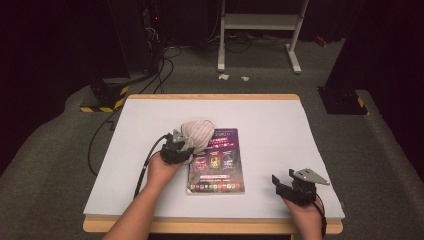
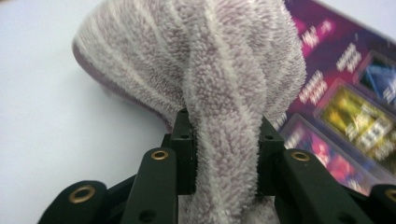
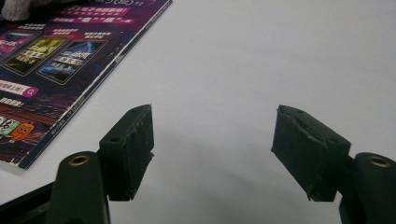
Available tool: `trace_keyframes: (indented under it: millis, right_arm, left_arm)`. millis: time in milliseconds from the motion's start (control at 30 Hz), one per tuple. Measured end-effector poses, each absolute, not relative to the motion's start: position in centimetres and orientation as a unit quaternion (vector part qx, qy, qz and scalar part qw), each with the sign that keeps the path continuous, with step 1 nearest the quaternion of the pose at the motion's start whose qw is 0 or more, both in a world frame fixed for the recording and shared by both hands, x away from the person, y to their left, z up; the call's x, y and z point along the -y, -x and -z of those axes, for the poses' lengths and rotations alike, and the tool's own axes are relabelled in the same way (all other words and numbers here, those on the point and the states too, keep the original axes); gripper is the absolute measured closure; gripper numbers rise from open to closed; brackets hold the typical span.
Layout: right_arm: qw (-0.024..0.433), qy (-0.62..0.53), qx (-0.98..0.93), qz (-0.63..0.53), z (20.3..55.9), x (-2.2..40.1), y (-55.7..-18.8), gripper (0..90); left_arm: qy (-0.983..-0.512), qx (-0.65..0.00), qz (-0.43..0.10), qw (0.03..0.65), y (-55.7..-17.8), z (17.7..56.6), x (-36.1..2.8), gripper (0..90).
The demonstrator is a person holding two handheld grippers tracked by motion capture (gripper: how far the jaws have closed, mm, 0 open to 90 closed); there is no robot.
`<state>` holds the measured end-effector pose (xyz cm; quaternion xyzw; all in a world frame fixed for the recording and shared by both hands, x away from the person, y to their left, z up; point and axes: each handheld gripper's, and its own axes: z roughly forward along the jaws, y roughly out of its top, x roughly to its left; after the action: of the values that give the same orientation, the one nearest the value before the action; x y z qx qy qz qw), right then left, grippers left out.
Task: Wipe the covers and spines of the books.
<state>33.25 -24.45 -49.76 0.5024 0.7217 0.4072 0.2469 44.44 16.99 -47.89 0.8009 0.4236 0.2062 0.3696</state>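
A striped, fluffy grey-pink cloth (image 1: 196, 133) hangs bunched over the upper left corner of a purple magazine (image 1: 220, 170) lying flat on the white table (image 1: 270, 130). My left gripper (image 1: 181, 146) is shut on a fold of the cloth (image 2: 224, 93), its jaws pinching the fabric from both sides, with the magazine (image 2: 345, 107) behind to the right. My right gripper (image 1: 282, 184) rests near the table's front right, open, nothing between its fingers (image 3: 133, 149). The magazine (image 3: 56, 60) lies off to its left in the right gripper view.
The table has a wooden rim (image 1: 215, 226) at its front edge. Beyond it on the grey floor stand a white metal frame (image 1: 260, 35) and black stands with trailing cables (image 1: 107, 95). Bare white surface lies right of the magazine.
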Motion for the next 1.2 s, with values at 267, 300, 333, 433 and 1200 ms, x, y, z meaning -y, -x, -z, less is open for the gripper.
trace_keyframes:
  millis: [267,300,333,433,1200]
  right_arm:
    - [0.245,-0.500,-0.722,-0.412,49.8,24.6,-33.3,29.2]
    - [0.245,-0.498,-0.723,-0.412,49.7,24.6,-33.3,29.2]
    - [0.245,-0.497,-0.723,-0.413,49.7,24.6,-33.3,29.2]
    - [0.243,-0.498,-0.722,-0.415,49.7,24.5,-33.2,29.2]
    - [0.233,-0.491,-0.722,-0.428,49.5,24.3,-33.0,29.3]
  left_arm:
    - [-0.806,-0.432,-0.218,0.340,-47.8,47.4,-15.5,68.5]
    - [-0.809,-0.435,-0.215,0.330,-48.2,47.7,-15.3,68.5]
    - [-0.813,-0.435,-0.213,0.324,-48.7,48.0,-15.0,68.5]
    - [-0.819,-0.433,-0.210,0.313,-49.5,48.5,-13.9,68.4]
    - [-0.855,-0.361,-0.166,0.332,-50.1,48.4,-1.3,68.3]
